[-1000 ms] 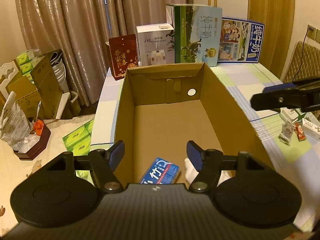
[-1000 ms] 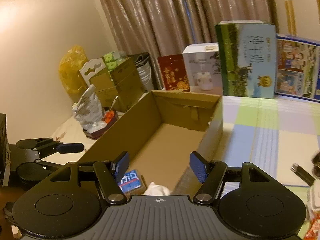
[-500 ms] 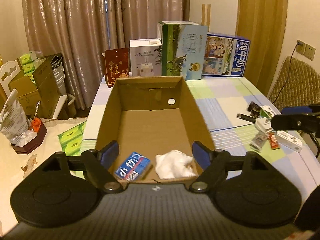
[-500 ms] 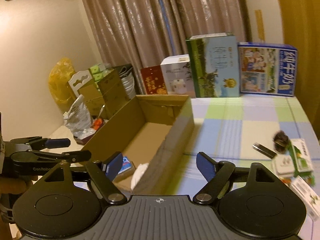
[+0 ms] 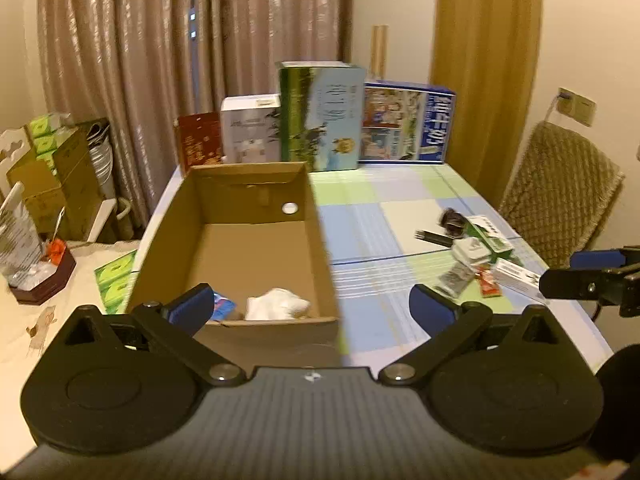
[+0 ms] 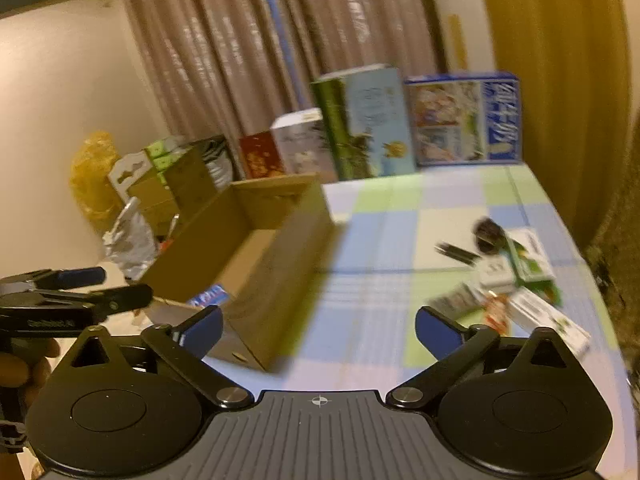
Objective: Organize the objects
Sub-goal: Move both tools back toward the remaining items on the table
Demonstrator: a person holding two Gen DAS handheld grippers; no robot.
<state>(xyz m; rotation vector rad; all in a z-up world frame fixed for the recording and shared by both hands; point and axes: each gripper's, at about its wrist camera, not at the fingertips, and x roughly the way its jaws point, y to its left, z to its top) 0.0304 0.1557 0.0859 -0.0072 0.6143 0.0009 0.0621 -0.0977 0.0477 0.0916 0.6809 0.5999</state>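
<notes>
An open cardboard box [image 5: 256,256] [image 6: 276,256] stands on the left part of the checked tablecloth [image 5: 372,216]. A blue packet [image 5: 222,305] [image 6: 208,295] and a crumpled white cloth [image 5: 278,304] lie at its near end. To the right, small items are scattered: a green-white box [image 5: 488,235] [image 6: 530,258], a black stick [image 5: 434,237], a white box [image 5: 516,276] and sachets [image 5: 454,276]. My left gripper [image 5: 312,308] hangs open and empty before the box's near wall. My right gripper [image 6: 319,330] is open and empty, between the box and the scattered items.
Tall printed cartons [image 5: 320,120] and a blue carton [image 5: 408,124] line the table's far edge. A chair with a quilted cover [image 5: 560,196] stands at the right. Stacked cardboard boxes [image 5: 44,176] and a low tray of clutter [image 5: 40,276] sit left of the table.
Both grippers have drawn back from over the box and swung to the right. The scattered small items on the right have come into both views. Both jaws stand wider apart.
</notes>
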